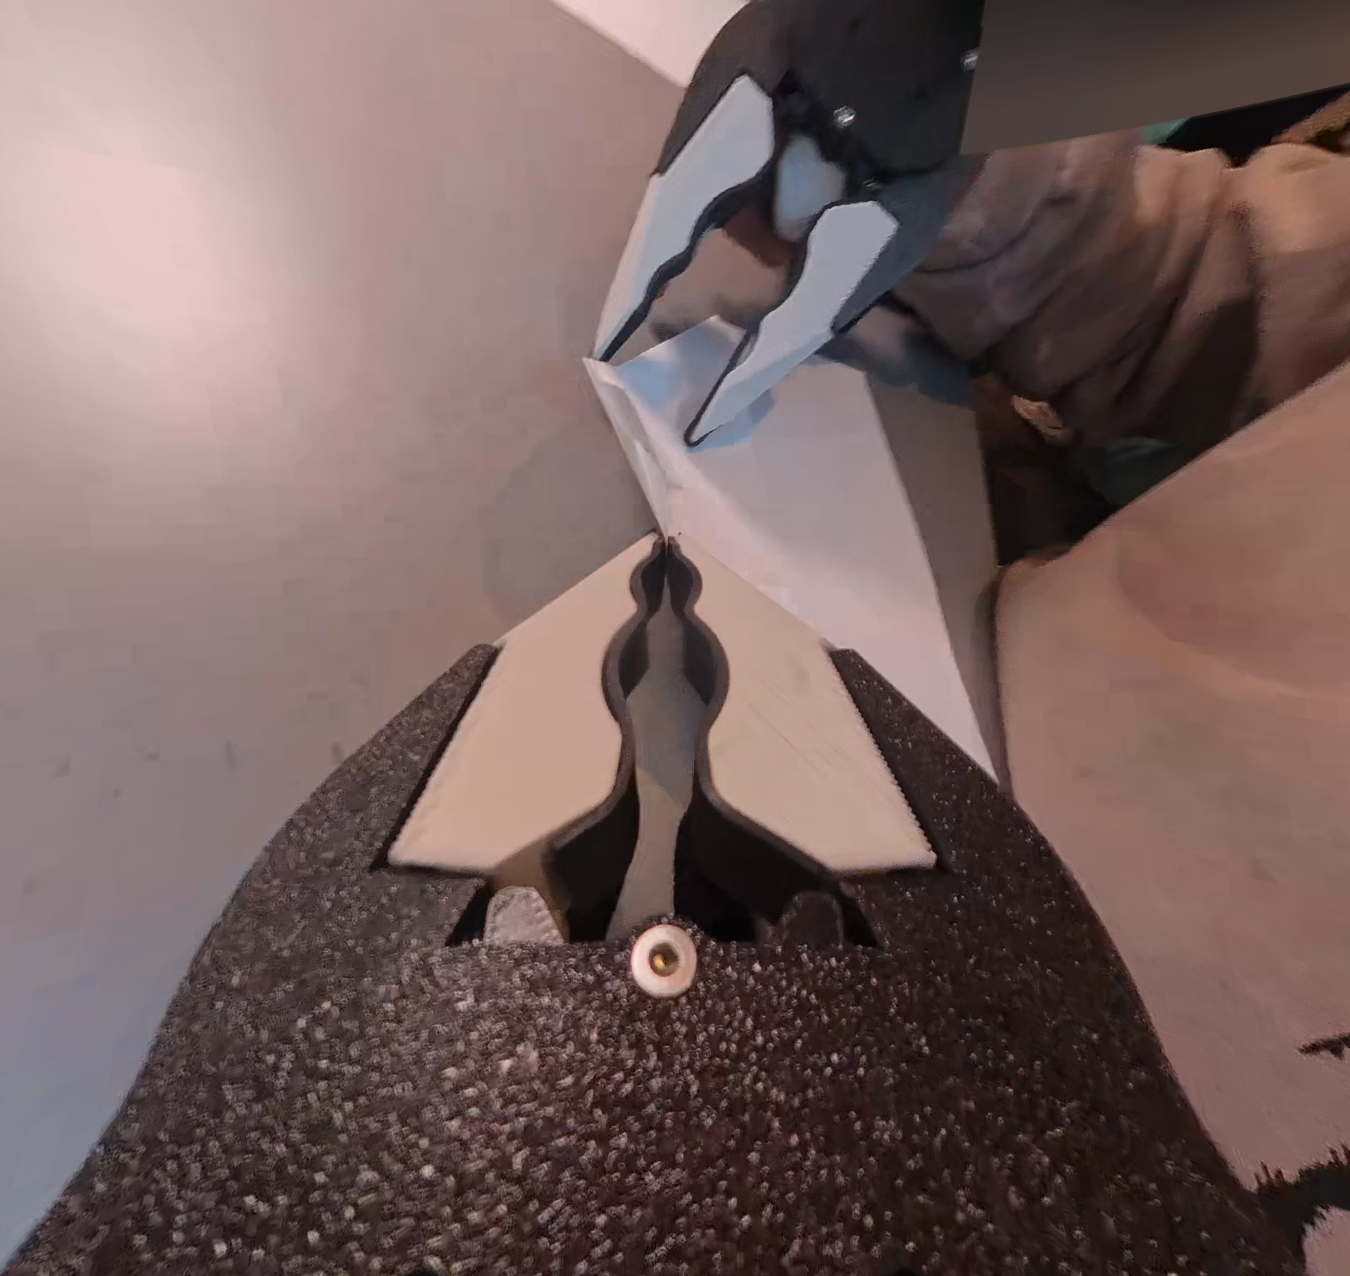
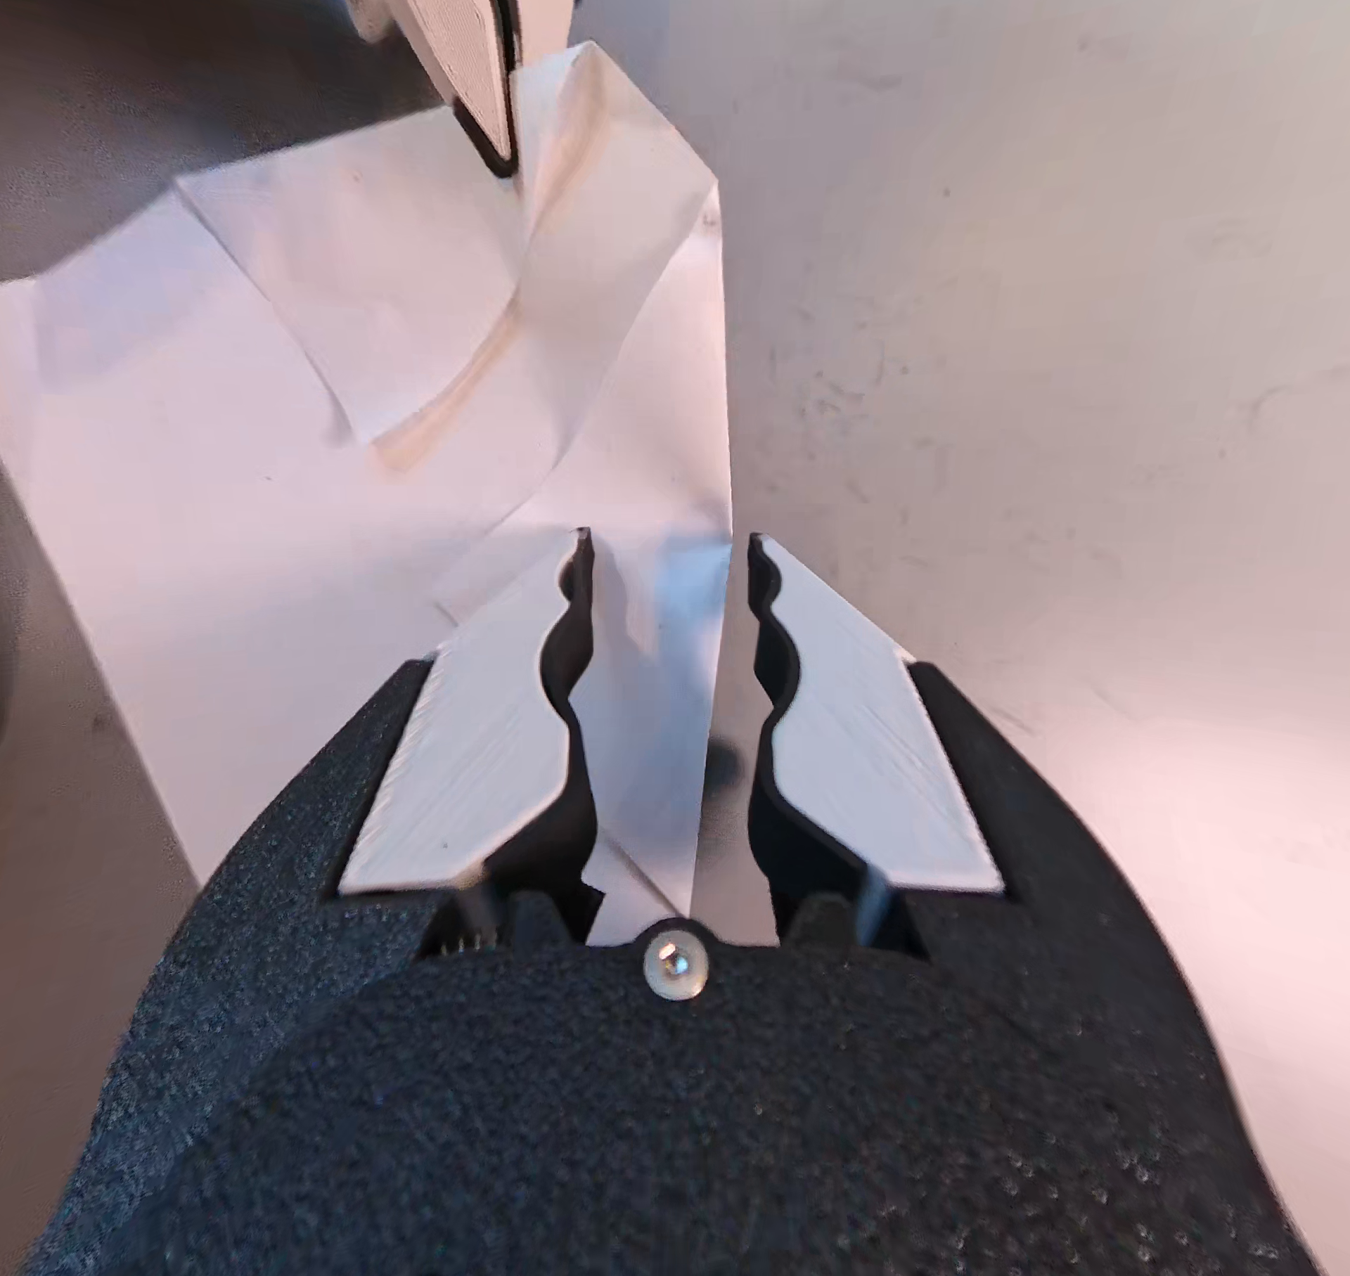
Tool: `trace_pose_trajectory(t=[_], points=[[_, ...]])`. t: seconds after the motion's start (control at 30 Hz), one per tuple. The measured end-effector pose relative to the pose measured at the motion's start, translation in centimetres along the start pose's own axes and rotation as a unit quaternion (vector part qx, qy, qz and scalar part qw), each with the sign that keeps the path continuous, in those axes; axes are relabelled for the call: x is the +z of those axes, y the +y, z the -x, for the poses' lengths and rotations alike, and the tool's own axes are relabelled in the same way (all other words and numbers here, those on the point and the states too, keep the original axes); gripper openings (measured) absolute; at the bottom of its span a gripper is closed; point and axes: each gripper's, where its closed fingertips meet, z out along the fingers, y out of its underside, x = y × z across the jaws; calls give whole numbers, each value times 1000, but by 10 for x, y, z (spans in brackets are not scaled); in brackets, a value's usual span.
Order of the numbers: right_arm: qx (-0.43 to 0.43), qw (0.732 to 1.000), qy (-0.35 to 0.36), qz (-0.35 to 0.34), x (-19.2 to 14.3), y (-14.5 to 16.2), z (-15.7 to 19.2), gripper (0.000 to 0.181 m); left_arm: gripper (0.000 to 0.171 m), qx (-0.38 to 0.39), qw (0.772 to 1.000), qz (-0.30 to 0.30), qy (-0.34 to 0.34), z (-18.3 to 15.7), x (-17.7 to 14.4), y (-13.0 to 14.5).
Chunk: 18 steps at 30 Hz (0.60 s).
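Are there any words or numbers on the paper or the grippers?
None: no words, numbers or signs show in either view.
The white paper looks blank, only creased and folded.
The left hand-held gripper and right hand-held gripper carry no label or brand mark.

Left gripper [image 1: 666,545] pinched tight, tips meeting. Right gripper [image 2: 666,538] spread wide, jaws apart, angled down toward the left one, a sleeved arm [image 1: 1096,277] behind it.

paper [image 2: 219,481] lies on table [image 2: 1023,291], between grippers.
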Motion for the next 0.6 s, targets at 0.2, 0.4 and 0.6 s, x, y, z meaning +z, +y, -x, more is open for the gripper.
trace_pose_trajectory(t=[0.2,0.4,0.6], points=[[-27,986,-135,-96,-42,-57,14,16,0,161,985,-43,55,-35,-26,-46],[-213,970,-13,-120,-96,-142,-14,0,0,378,923,-54,-46,-48,-75,-126],[-448,856,232,-114,-135,-200,-14,0,0,573,802,-20,-170,-77,-107,-154]])
